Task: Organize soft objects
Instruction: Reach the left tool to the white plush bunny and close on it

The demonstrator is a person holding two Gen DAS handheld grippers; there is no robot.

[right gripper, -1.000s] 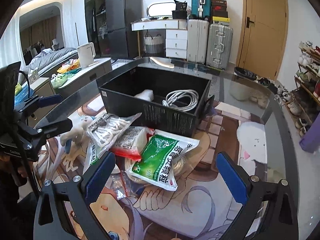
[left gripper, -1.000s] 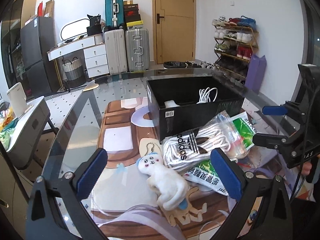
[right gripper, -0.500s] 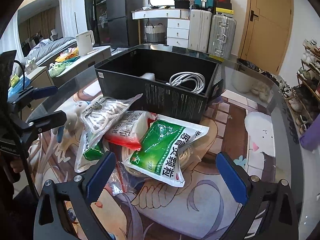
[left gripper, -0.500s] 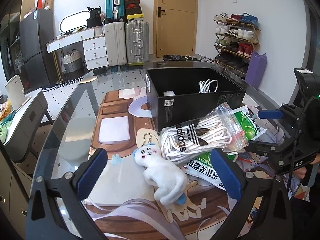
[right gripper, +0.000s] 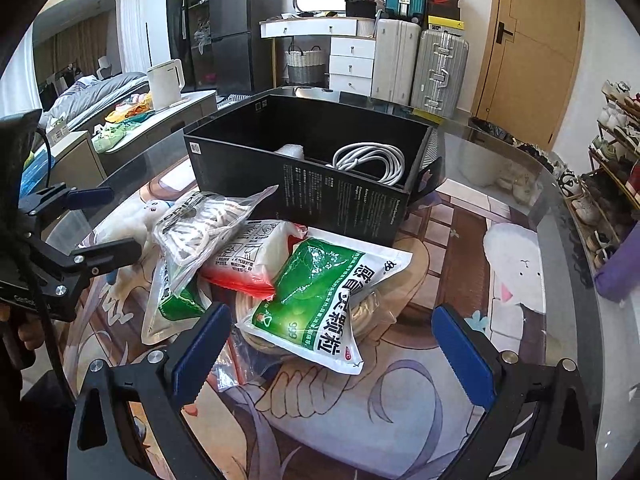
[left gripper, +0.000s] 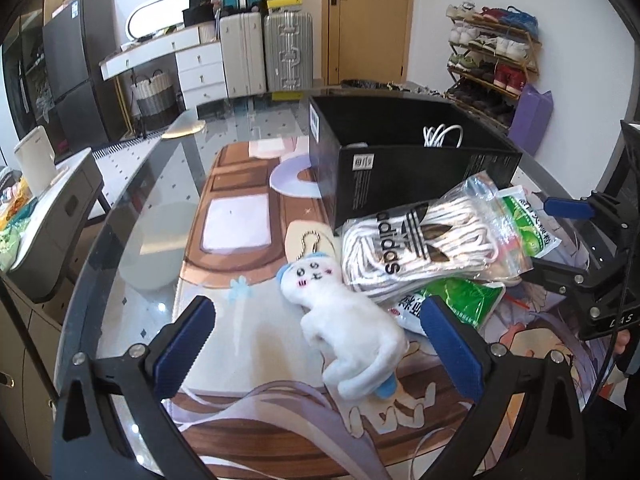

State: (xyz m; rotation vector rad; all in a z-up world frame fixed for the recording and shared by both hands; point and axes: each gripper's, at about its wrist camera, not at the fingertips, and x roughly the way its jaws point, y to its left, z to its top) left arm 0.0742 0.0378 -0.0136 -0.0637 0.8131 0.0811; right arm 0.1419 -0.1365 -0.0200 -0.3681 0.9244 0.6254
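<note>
White plush toy (left gripper: pixel 340 320) between the left gripper's (left gripper: pixel 320 344) wide-apart jaws, green packet (right gripper: pixel 320 300) between the right gripper's (right gripper: pixel 332 356) spread jaws, black box (right gripper: pixel 320 184) beyond.

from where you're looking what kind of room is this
Most likely a lived-in home, perhaps a studio flat: a shoe rack by the door, suitcases against the wall, and a bed beyond the glass table.

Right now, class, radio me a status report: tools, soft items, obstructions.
Left tool open, over white plush. Right tool open, over green packet. Both empty. Black box behind the pile, nothing blocking.
</note>
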